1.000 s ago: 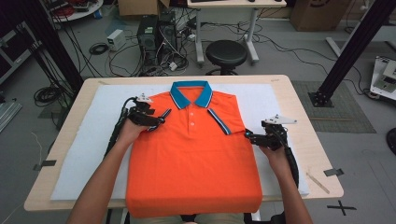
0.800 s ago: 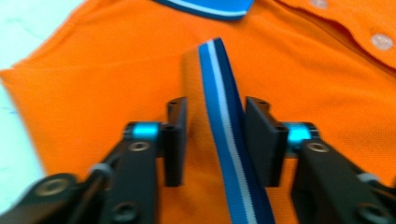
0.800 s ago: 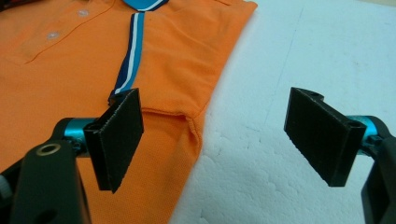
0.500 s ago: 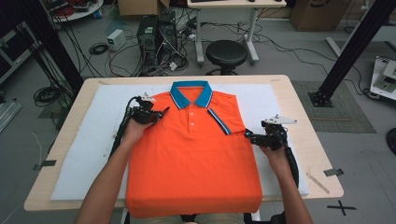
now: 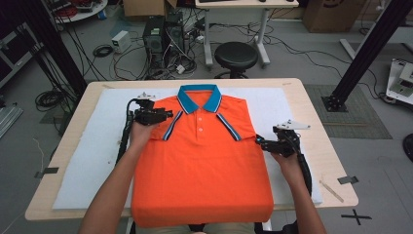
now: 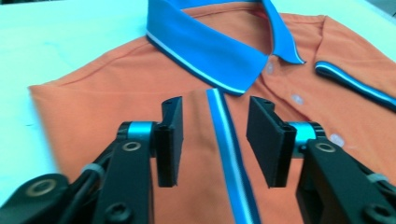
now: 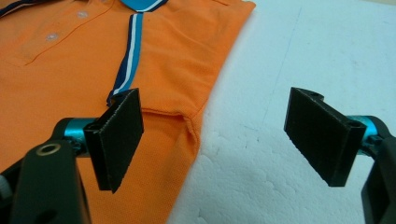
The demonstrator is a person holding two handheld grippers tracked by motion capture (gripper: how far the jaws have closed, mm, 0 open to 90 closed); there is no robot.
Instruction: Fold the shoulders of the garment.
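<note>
**High view: polo half-folded, sleeves in, next fold to come**

High view shows one orange polo shirt (image 5: 202,165) lying front-up on the white foam pad (image 5: 92,161), collar at the far side, hem hanging over the near table edge. Both sleeves are already turned in: 2 striped cuffs lie on the chest, one left (image 5: 171,127), one right (image 5: 229,126) of the placket, w/ 3 buttons between.

Left gripper (image 5: 168,115) sits at the shirt's far-left shoulder, over the left cuff. In the left gripper view its jaws stand apart, astride the blue-white stripe (image 6: 227,140), not pinching it; they have just been opening, nothing clamped between them.

Right gripper (image 5: 260,143) rests at the shirt's right edge, mid-length. Right gripper view: jaws wide apart, one over the folded edge (image 7: 191,135), the other over bare foam, nothing held.

Step, as I judge it: sleeve fold just let go, hands resetting. Next move prob. calls for both grippers to take the near hem or the shoulders and fold the body crosswise, keeping the cuffs from slipping out

Count: 1 shirt, 1 collar, 2 cuffs, 3 buttons, 2 grippers, 1 pad
</note>
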